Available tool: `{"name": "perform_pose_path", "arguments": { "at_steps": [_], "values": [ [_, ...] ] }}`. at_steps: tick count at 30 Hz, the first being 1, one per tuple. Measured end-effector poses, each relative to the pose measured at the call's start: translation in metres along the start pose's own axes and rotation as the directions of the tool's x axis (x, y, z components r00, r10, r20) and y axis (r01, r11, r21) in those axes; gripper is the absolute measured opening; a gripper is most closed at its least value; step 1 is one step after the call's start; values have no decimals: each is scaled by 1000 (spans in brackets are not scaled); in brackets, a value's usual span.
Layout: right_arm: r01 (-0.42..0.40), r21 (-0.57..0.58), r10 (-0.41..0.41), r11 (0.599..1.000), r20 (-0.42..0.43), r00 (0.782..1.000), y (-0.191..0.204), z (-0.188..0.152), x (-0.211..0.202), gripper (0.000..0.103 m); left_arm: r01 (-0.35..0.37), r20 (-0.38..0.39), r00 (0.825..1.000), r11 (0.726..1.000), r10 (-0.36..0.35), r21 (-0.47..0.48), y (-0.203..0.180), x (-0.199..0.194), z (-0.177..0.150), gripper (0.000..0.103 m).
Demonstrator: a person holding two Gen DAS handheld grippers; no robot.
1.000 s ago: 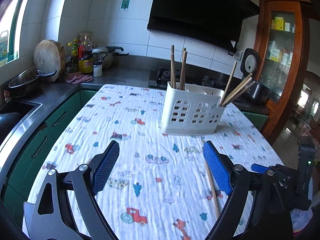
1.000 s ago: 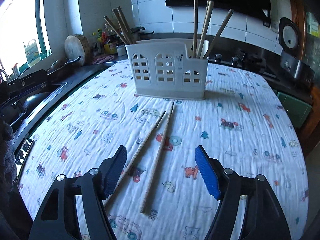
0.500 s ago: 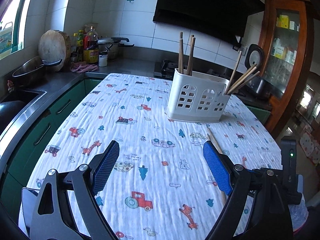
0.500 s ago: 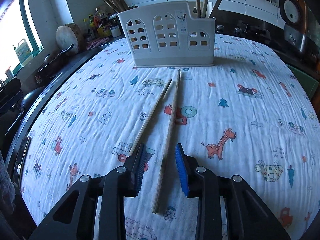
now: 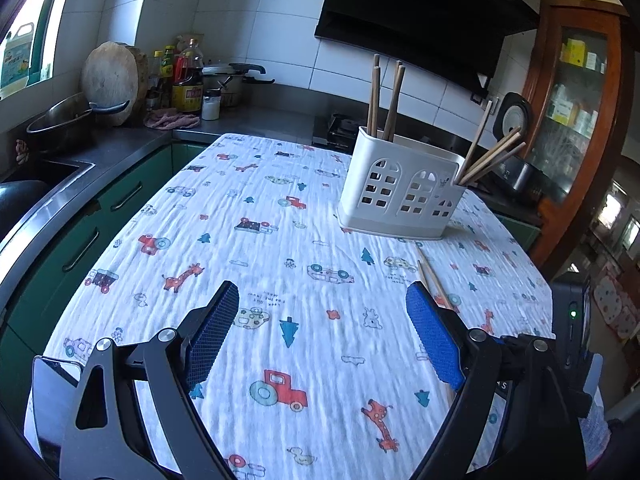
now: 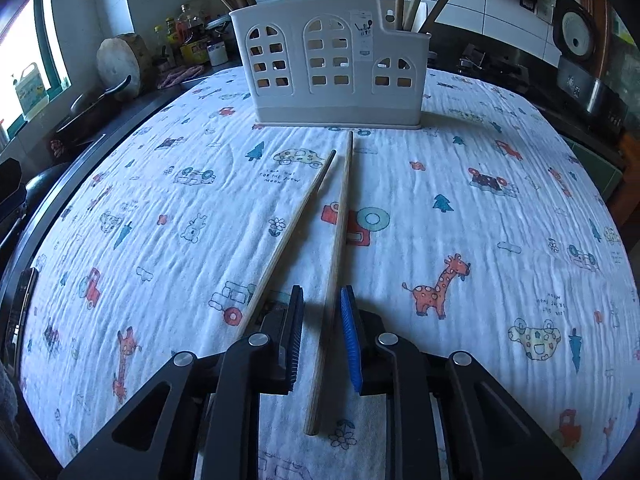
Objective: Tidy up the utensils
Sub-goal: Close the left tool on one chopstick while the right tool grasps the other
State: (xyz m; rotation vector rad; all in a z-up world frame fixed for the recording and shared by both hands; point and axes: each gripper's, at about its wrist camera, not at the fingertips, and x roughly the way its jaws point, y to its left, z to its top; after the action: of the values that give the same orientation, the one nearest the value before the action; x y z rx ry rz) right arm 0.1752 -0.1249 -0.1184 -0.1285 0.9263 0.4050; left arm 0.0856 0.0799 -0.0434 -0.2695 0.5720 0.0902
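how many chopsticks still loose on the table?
2. One chopstick lies between the right gripper fingers; the other chopstick lies just left of them. Both point toward the white caddy.

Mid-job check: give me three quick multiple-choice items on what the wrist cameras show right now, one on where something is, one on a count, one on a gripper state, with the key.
1. Where does the holder stand relative to the loose chopsticks?
A. Beyond their far tips
B. On top of them
C. Off the table

2. How many chopsticks lie loose on the cloth?
A. One
B. Two
C. Four

3. How does the right gripper stand?
A. Wide open, away from both chopsticks
B. Narrowed around the right chopstick, gaps still showing
C. Lifted, carrying a chopstick

Key: 1 A, the right wrist view shows the holder just past the tips. 2 B, the left chopstick and right chopstick lie side by side. 3 B, the right chopstick runs between the pads, not yet clamped, still flat on the cloth.
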Motion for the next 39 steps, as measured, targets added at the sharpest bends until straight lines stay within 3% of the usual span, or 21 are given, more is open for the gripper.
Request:
{"name": "perform_pose_path", "arguments": {
  "at_steps": [10,20,28,35,39],
  "values": [
    [84,-80,-83,993,15,996,11,-5,-1,11,3,-14,1000,1000,-3,-14,4,0,-7,85],
    [46,-33,-45,998,29,999,1,-9,-9,7,12,-39,999,1000,-12,-4,-7,3,-13,85],
    [19,2,-19,1000,98,995,-12,-7,-38,7,51,-85,995,998,-47,43,-34,12,-25,83],
    [-4,11,2,1000,171,985,-23,-3,-68,7,135,-176,977,987,-118,84,-70,31,-46,72],
    [-14,11,11,1000,216,976,-28,0,-86,7,174,-235,961,980,-148,97,-88,45,-58,55]
  ]
}}
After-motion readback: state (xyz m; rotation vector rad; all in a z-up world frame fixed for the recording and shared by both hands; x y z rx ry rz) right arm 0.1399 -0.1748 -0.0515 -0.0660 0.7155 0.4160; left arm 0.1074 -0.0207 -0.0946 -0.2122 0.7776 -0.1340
